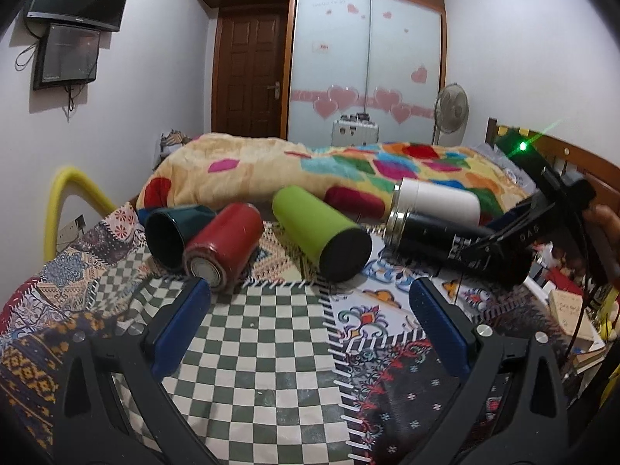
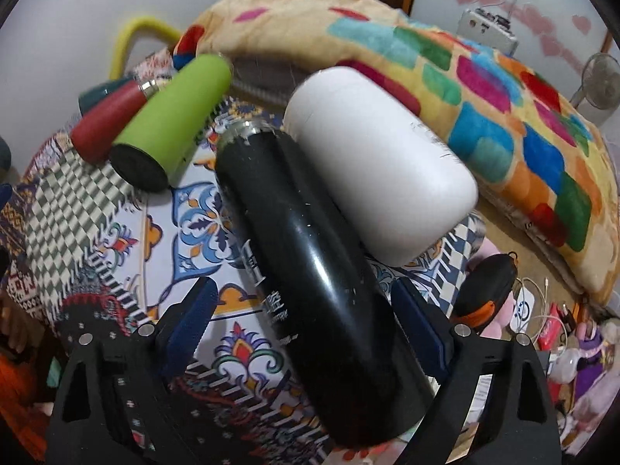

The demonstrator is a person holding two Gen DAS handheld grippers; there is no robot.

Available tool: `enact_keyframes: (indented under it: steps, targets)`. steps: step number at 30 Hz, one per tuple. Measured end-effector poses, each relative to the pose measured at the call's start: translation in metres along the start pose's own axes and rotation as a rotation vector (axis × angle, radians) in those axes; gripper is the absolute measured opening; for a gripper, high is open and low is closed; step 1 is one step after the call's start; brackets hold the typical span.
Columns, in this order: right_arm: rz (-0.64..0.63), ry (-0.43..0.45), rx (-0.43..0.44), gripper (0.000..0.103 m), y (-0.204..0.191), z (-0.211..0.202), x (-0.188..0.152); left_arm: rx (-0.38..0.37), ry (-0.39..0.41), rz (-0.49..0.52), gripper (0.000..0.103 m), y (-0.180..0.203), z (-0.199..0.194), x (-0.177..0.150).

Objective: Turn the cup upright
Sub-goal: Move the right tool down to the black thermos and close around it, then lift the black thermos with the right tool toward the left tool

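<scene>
Several cups lie on their sides on a patchwork cloth (image 1: 267, 333): a dark teal cup (image 1: 170, 232), a red cup (image 1: 223, 248), a green cup (image 1: 317, 228), a black flask (image 1: 438, 238) and a white cup (image 1: 438, 197). My left gripper (image 1: 308, 302) is open and empty, just in front of the red and green cups. My right gripper (image 2: 300, 300) is open, its fingers on either side of the black flask (image 2: 310, 255), not touching it. The white cup (image 2: 379, 162) lies against the flask's far side. The green cup (image 2: 174, 116) and red cup (image 2: 104, 124) lie to the left.
A rolled colourful blanket (image 1: 310, 170) lies right behind the cups. A yellow padded rail (image 1: 66, 201) stands at the left. Clutter, cables and a black pouch (image 2: 488, 286) lie at the right edge. A wardrobe, door and fan stand at the back.
</scene>
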State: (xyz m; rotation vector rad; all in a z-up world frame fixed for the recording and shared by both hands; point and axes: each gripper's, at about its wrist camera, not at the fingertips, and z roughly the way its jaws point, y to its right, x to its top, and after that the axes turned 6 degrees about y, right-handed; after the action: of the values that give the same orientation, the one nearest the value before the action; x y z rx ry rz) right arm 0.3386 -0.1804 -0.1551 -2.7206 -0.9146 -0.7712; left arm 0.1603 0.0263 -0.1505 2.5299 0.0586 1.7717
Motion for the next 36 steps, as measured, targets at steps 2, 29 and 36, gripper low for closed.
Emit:
enact_keyframes:
  steps: [2, 29, 36]
  targets:
    - [-0.016, -0.016, 0.010, 0.090, -0.002, 0.002, 0.001, -0.002, -0.011, 0.002, 0.103, 0.001, 0.004, -0.002]
    - [-0.024, 0.043, 0.093, 0.062, -0.072, -0.064, -0.025, 0.073, 0.002, -0.029, 0.103, -0.025, -0.024, 0.005]
    - [-0.111, 0.074, 0.145, 0.062, -0.108, -0.077, -0.026, 0.099, 0.036, -0.037, 0.103, -0.036, -0.046, 0.009]
